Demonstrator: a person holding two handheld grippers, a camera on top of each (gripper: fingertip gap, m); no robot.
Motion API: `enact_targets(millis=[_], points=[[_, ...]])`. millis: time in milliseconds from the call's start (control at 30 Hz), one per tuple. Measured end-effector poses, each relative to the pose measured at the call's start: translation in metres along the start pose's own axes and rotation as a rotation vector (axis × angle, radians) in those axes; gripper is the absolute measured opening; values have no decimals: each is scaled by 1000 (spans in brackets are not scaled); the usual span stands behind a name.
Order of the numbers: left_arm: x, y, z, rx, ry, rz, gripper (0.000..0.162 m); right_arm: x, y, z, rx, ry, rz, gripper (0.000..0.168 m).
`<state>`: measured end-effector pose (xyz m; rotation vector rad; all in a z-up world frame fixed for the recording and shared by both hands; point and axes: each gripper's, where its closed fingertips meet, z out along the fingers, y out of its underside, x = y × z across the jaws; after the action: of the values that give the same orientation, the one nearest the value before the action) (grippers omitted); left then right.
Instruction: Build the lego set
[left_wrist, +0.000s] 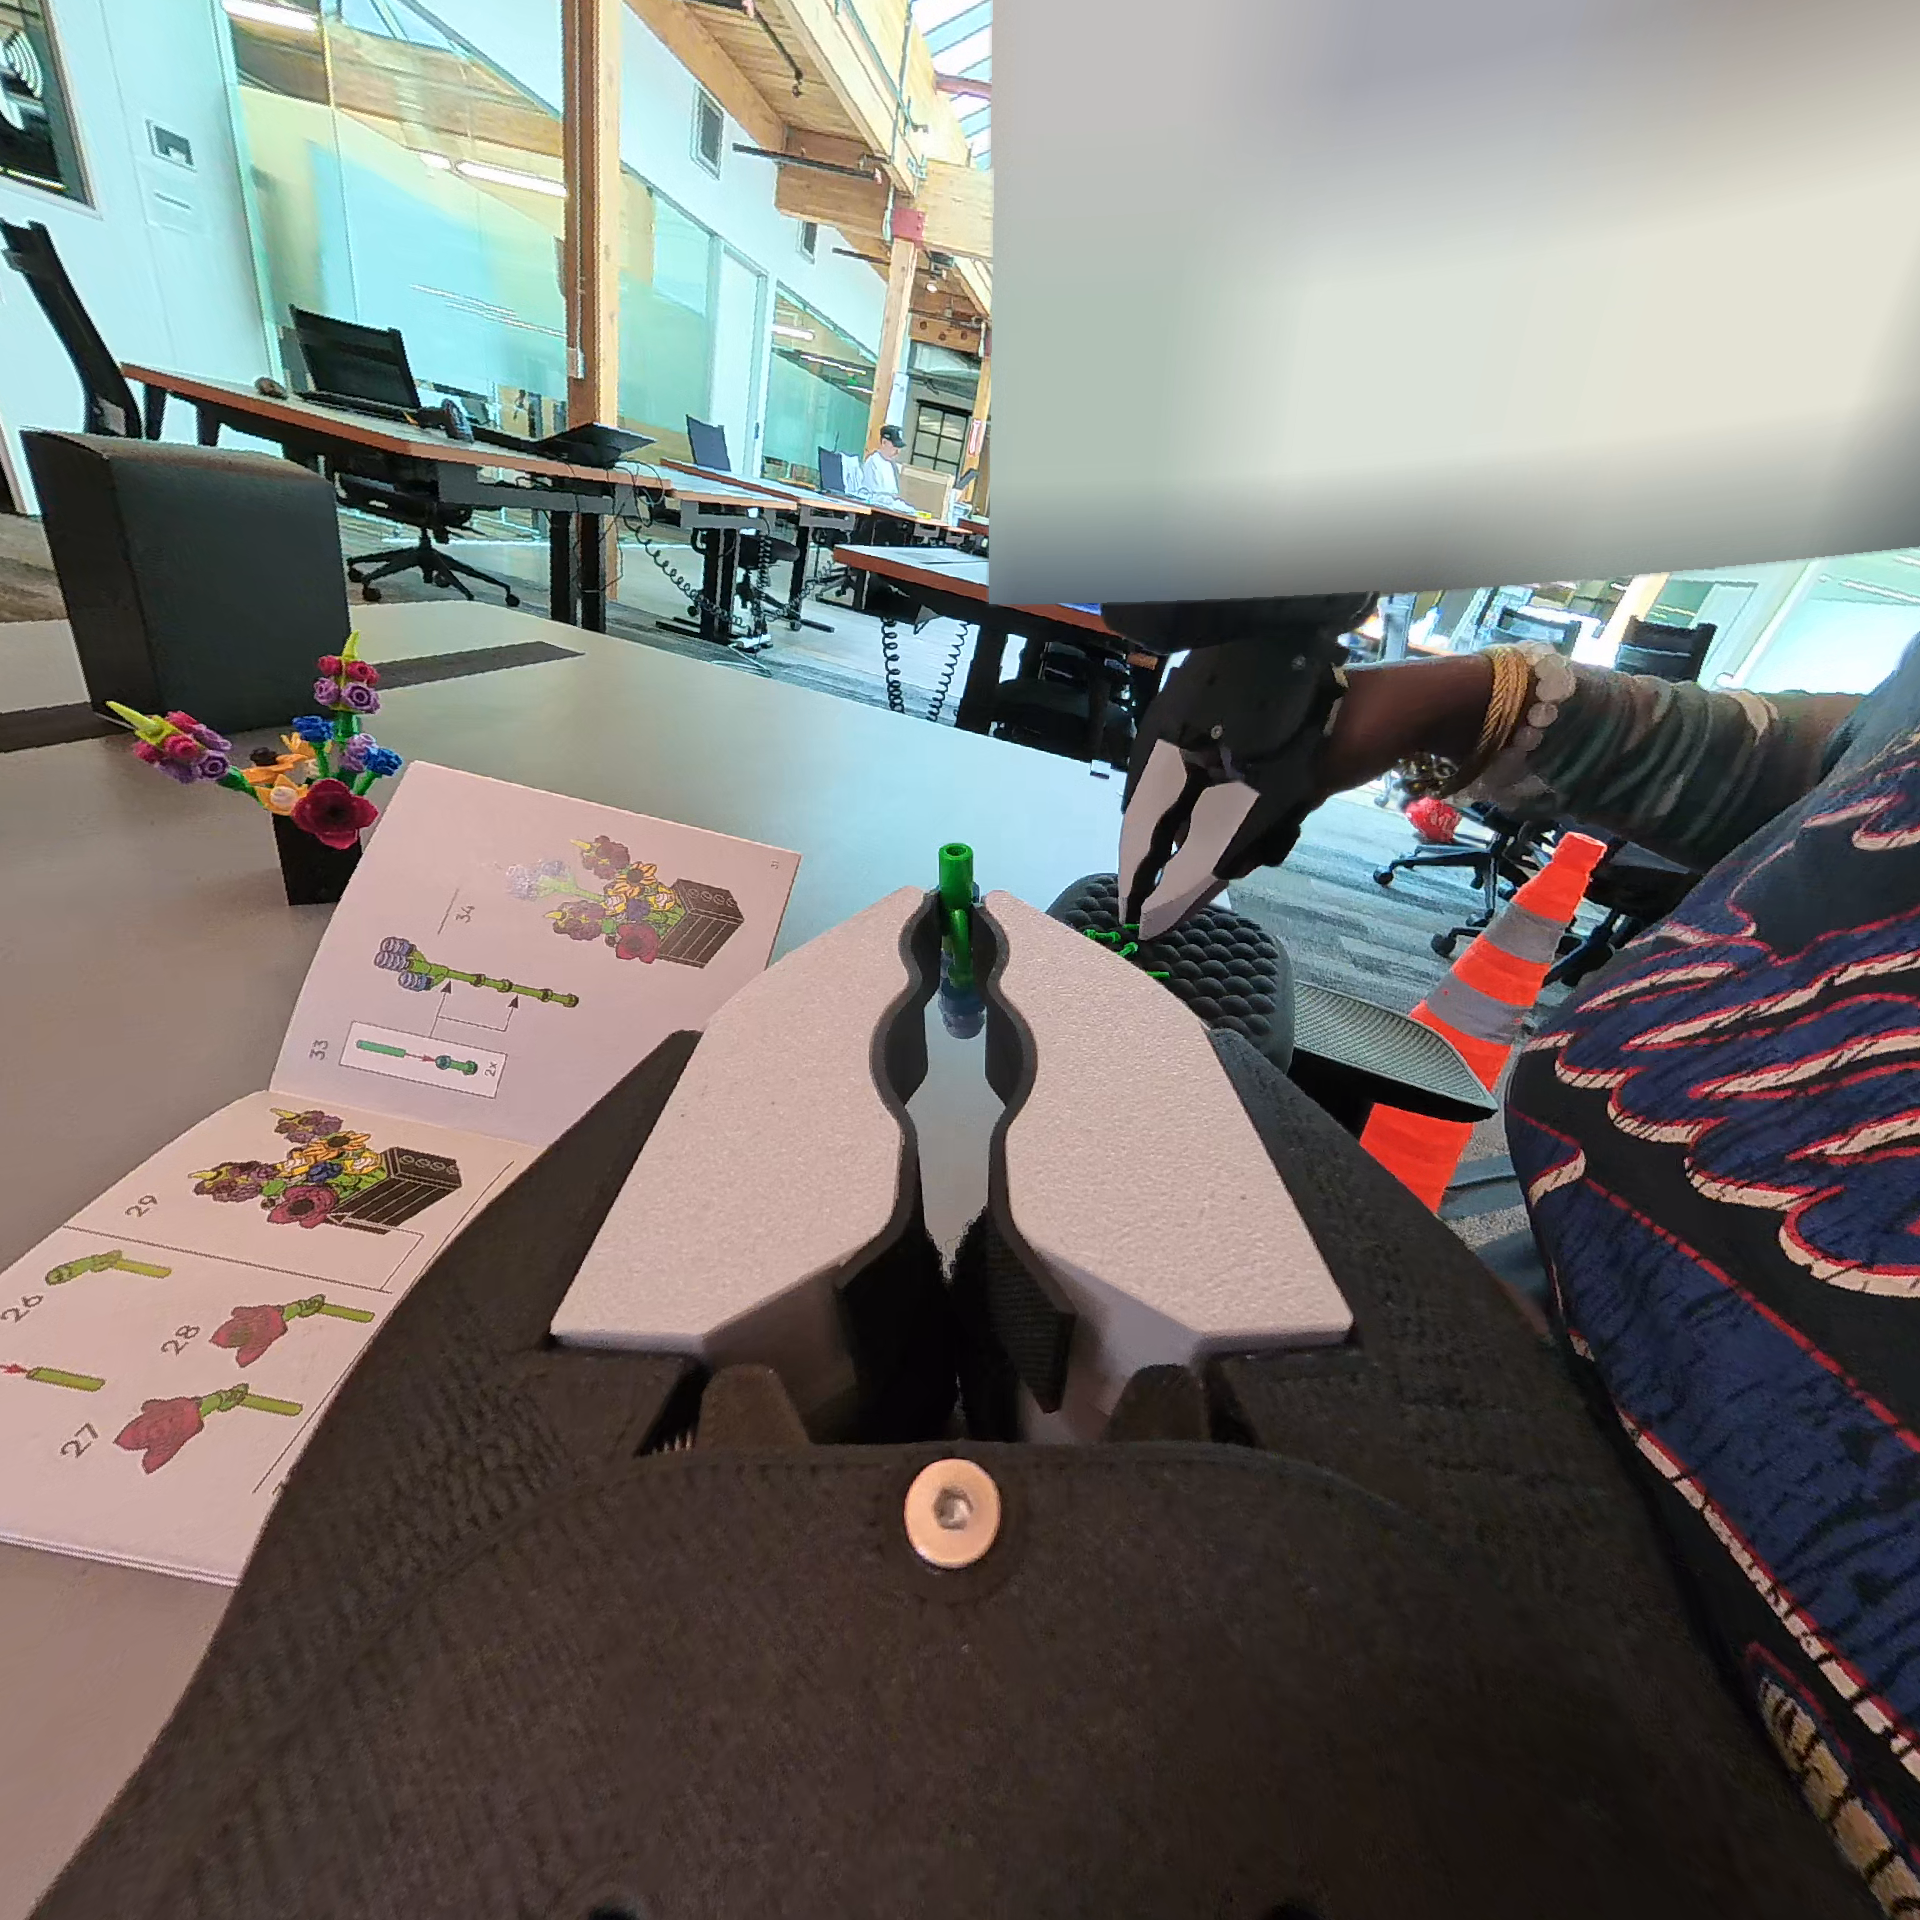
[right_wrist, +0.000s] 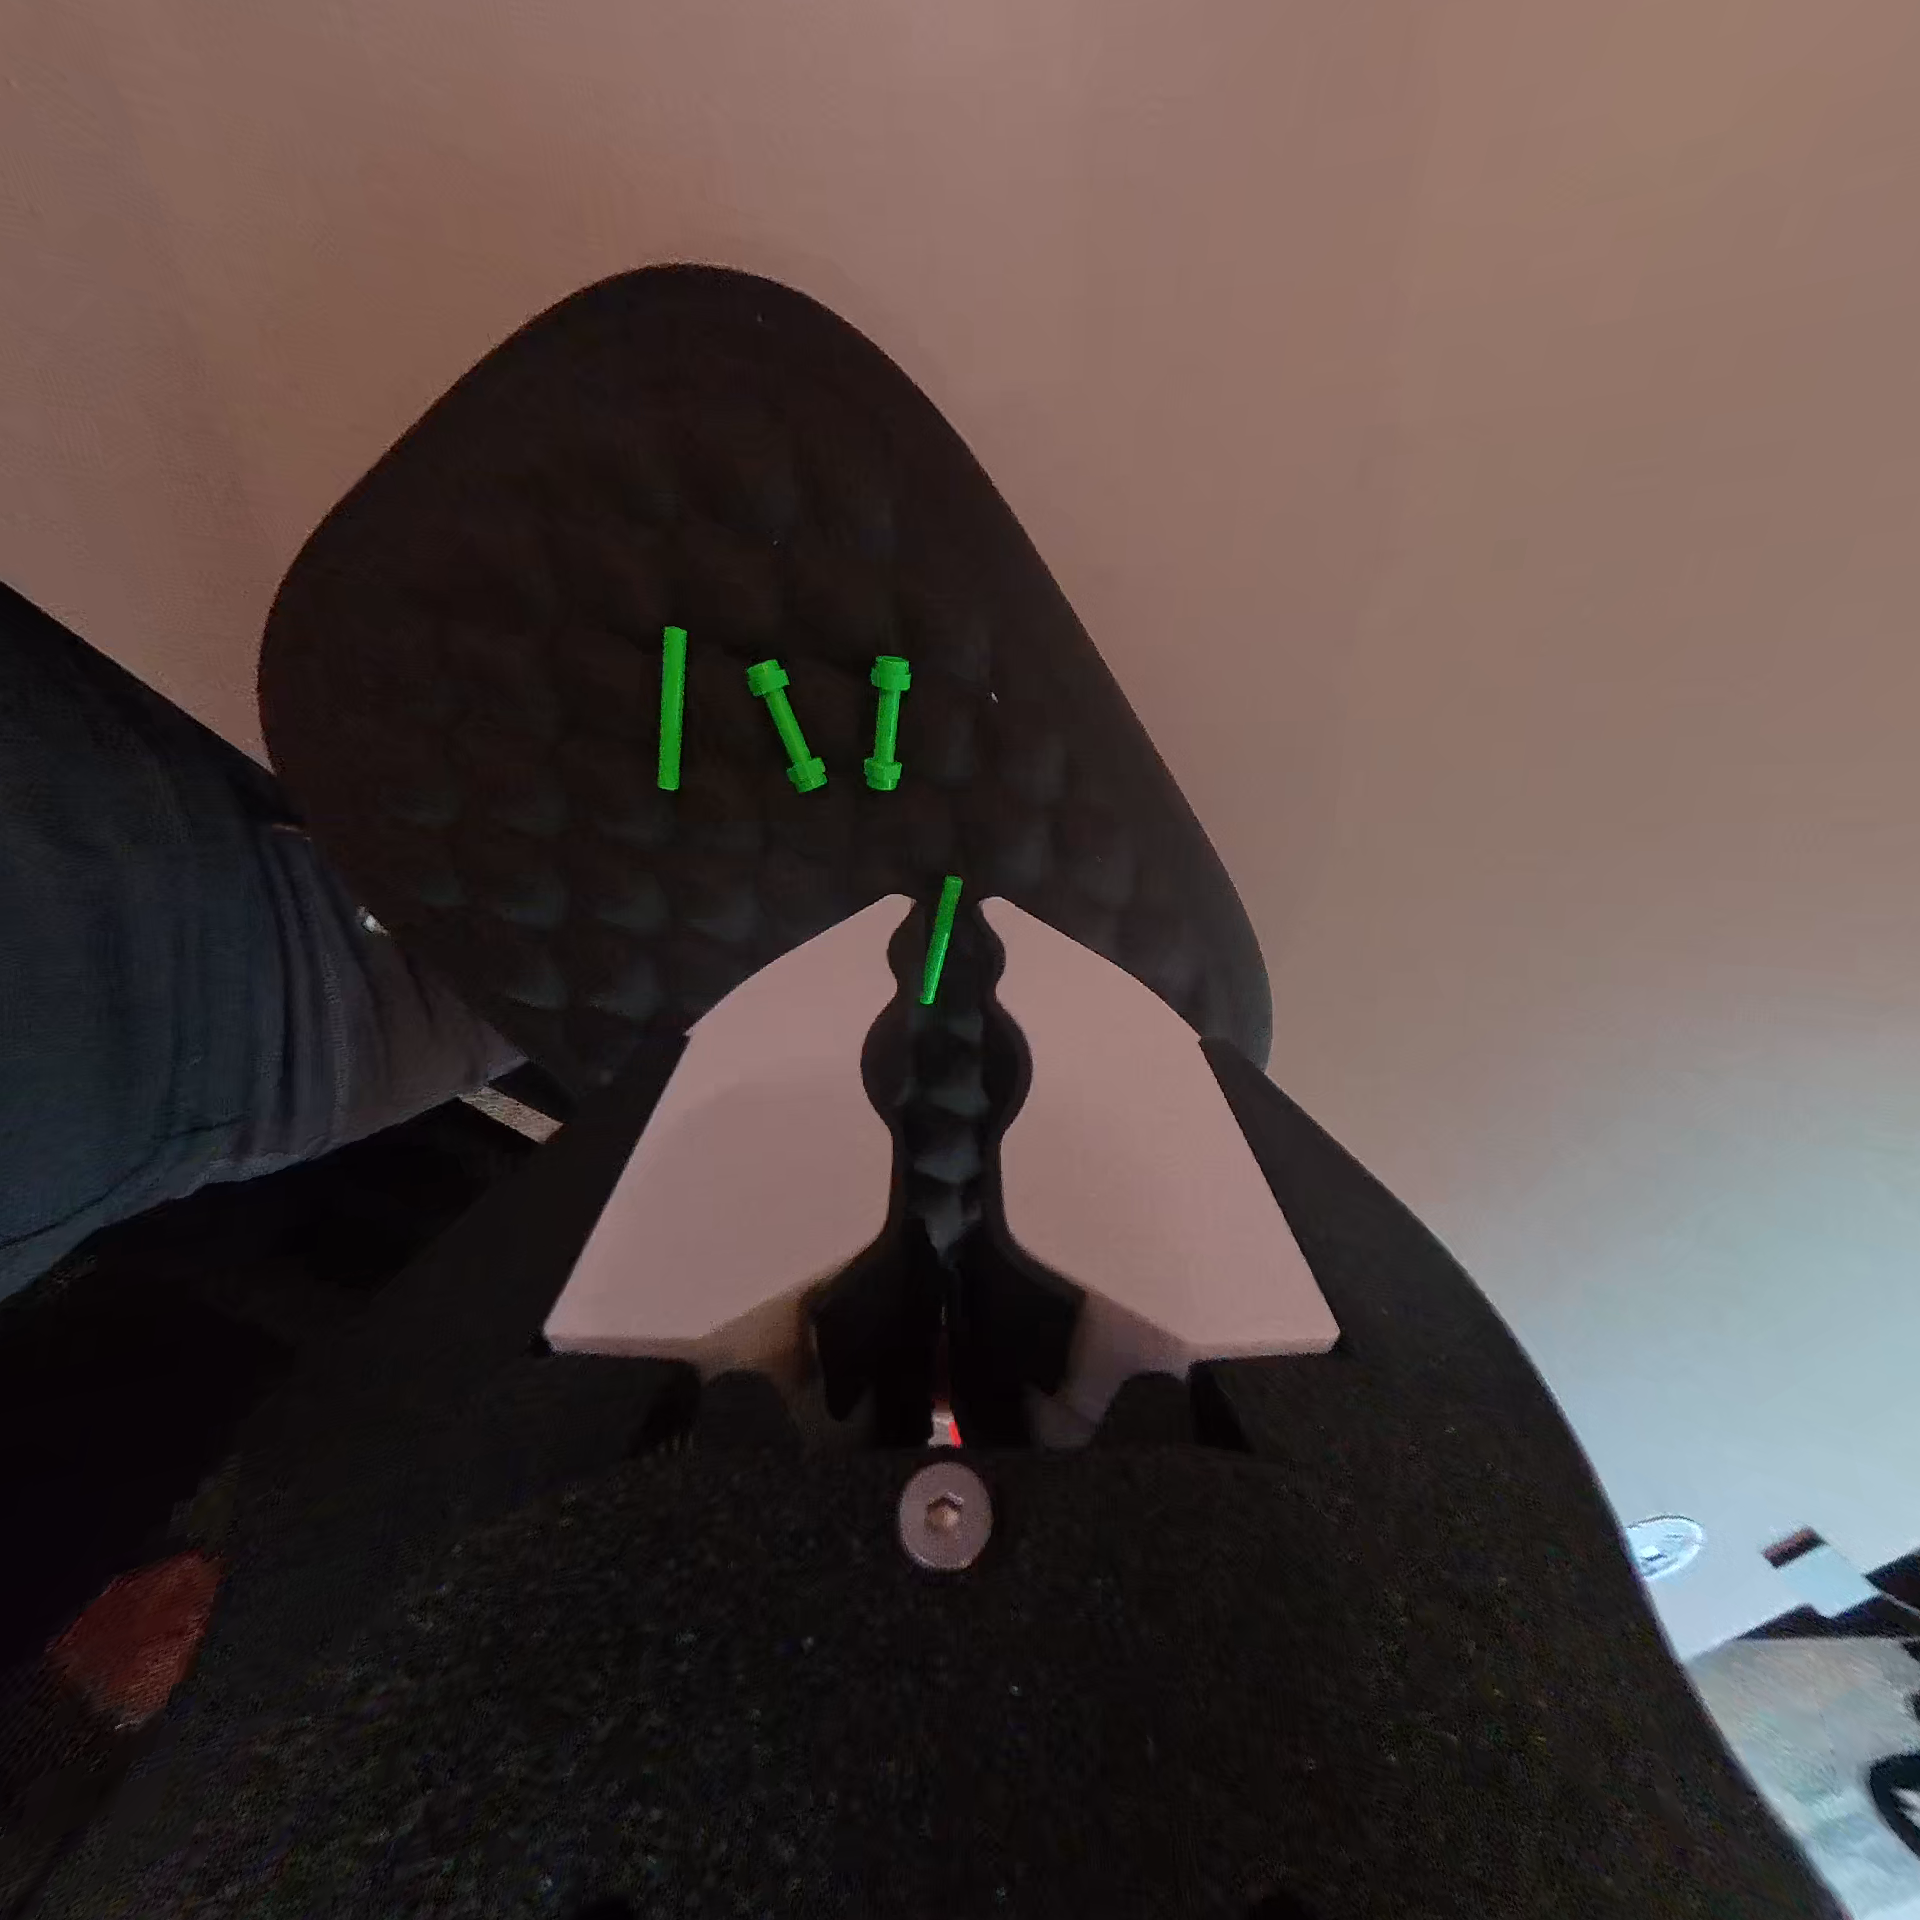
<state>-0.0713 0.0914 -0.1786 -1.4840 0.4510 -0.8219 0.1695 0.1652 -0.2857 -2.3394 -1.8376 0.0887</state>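
Observation:
My left gripper (left_wrist: 954, 902) is shut on a green stem piece (left_wrist: 956, 878) with a small blue flower (left_wrist: 956, 1013) below it, held upright between the jaws. My right gripper (right_wrist: 943, 902) is shut on a thin green rod (right_wrist: 940, 940), tips down on a black bumpy pad (right_wrist: 582, 582). On the pad lie another thin green rod (right_wrist: 671, 709) and two green connector pieces (right_wrist: 787, 724) (right_wrist: 886, 724). In the left wrist view the right gripper (left_wrist: 1143, 925) stands on the pad (left_wrist: 1216, 966), right of my left gripper. A built flower bouquet (left_wrist: 301, 769) stands far left.
An open instruction booklet (left_wrist: 468, 997) lies on the grey table (left_wrist: 675, 748) left of my left gripper. A black box (left_wrist: 187, 561) stands at the back left. An orange traffic cone (left_wrist: 1496, 997) stands beyond the table edge. A person's patterned sleeve (left_wrist: 1745, 1143) fills the right. My left gripper is the nearer one to the built flower bouquet (left_wrist: 301, 769): about 25 cm, against 35 cm.

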Motion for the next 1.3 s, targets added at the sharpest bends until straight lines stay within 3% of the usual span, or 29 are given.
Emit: enact_targets(millis=[100, 167, 267, 367, 433, 500, 567, 700, 800, 1300], points=[[0, 1, 1, -9, -3, 2, 5, 4, -5, -7, 33, 34, -57, 3], [-1, 2, 1, -14, -7, 0, 5, 5, -27, -21, 202, 1, -32, 3], [-4, 4, 3, -28, -20, -22, 5, -9, -92, -68, 685, -108, -30, 3], [-9, 5, 3, -35, -32, -62, 5, -47, -156, -125, 1224, -386, -19, 3], [-11, 5, 3, -33, -35, -85, 5, -68, -187, -141, 1438, -587, 34, 3], [-12, 5, 2, -33, -37, -96, 5, -82, -215, -140, 1541, -733, 85, 3], [-12, 6, 3, -43, -38, -96, 5, -90, -238, -131, 1568, -813, 111, 3], [-12, 14, 6, -99, -45, -93, 5, -105, -260, -106, 1464, -916, 87, 3], [-12, 20, 9, -144, -52, -95, 5, -109, -261, -91, 1383, -854, 27, 3], [-17, 25, 11, -176, -56, -155, 5, -110, -260, -73, 1361, -879, 103, 3]])
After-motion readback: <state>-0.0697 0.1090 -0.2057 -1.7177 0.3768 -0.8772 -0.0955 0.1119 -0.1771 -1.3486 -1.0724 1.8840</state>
